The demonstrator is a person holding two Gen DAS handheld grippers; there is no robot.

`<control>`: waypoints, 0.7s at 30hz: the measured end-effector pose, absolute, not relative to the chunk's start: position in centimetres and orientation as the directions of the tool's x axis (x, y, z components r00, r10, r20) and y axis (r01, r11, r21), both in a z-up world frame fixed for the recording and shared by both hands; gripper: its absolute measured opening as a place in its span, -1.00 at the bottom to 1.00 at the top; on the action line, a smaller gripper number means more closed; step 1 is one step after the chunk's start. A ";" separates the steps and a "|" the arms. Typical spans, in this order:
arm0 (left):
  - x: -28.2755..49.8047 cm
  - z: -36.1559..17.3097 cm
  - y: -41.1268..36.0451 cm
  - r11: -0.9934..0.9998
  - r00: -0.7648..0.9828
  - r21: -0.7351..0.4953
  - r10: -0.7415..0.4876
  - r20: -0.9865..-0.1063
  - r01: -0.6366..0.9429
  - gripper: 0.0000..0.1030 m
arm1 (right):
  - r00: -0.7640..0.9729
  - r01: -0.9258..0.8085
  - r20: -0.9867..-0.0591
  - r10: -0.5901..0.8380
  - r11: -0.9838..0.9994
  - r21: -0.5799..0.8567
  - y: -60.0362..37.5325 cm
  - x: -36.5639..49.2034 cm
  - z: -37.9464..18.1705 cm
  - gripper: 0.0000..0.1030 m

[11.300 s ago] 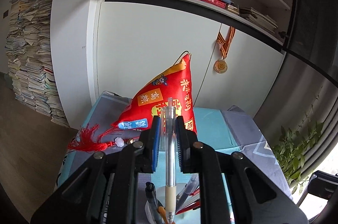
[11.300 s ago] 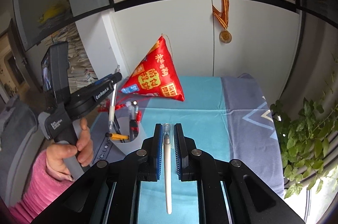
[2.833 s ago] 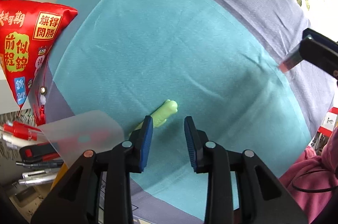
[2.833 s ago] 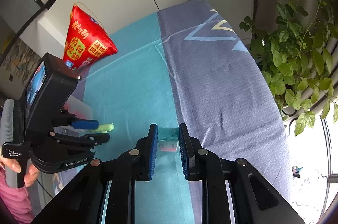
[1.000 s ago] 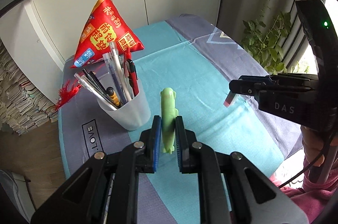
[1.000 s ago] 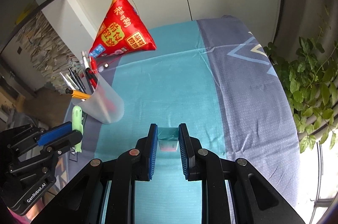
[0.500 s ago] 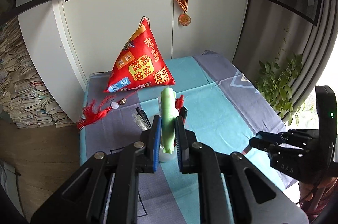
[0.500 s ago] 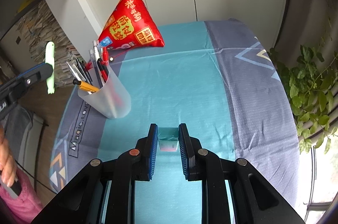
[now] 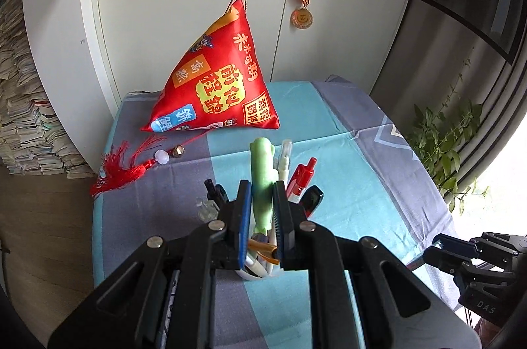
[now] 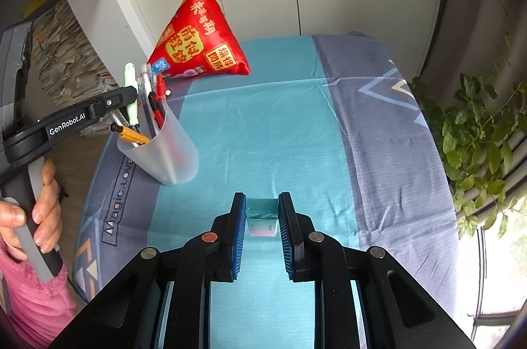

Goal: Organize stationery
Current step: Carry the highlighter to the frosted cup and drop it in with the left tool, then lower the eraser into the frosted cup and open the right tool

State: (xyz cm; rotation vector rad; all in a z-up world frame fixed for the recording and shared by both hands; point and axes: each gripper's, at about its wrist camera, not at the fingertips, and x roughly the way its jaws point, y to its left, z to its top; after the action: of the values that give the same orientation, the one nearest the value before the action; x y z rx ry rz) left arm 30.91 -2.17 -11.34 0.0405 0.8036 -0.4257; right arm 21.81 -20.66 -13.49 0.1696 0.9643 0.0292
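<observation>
Pale green, smooth and rounded at its top, the pen (image 9: 262, 174) stands upright, pinched between the left gripper (image 9: 262, 210) jaws directly above the frosted cup (image 10: 168, 158) of pens. The right gripper (image 10: 262, 217) jaws clamp a small teal eraser (image 10: 262, 215) over the teal cloth (image 10: 263, 125).

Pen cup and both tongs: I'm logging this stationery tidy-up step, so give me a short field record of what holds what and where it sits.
left tongs: shut on the green pen, upright above the pen cup
right tongs: shut on a small teal eraser
pen cup: translucent, on the tablecloth, holds several pens
behind cup: red pyramid cushion
green pen: not yet released into cup
</observation>
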 end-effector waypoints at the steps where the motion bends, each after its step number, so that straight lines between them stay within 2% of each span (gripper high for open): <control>1: 30.9 -11.4 -2.2 0.915 0.616 -0.118 -0.350 -0.706 0.385 -0.78 | 0.569 0.049 -0.816 0.102 0.986 0.157 -20.6 21.9 -13.5 -0.60; 10: 29.8 -11.8 -2.2 0.912 0.615 -0.072 -0.329 -0.717 0.404 -0.78 | 0.565 0.013 -0.816 0.122 0.988 0.157 -19.5 22.2 -13.6 -0.60; 15: 28.7 -11.2 -0.9 0.917 0.629 -0.100 -0.342 -0.698 0.387 -0.65 | 0.593 -0.016 -0.792 0.144 0.986 0.167 -18.8 22.7 -12.3 -0.60; 19: 26.3 -10.6 0.9 0.940 0.695 -0.084 -0.303 -0.652 0.332 -0.20 | 0.626 -0.057 -0.761 0.171 0.983 0.174 -17.6 23.6 -10.4 -0.60; 21: 25.0 -10.4 1.7 0.948 0.727 -0.062 -0.280 -0.627 0.311 -0.18 | 0.638 -0.080 -0.746 0.192 0.980 0.184 -16.9 24.2 -9.6 -0.60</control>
State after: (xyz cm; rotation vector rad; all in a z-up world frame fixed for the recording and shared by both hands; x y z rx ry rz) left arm 24.99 1.67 -10.45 0.0482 0.6832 -0.3258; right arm 24.18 -16.90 -9.62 0.1383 0.8663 0.1554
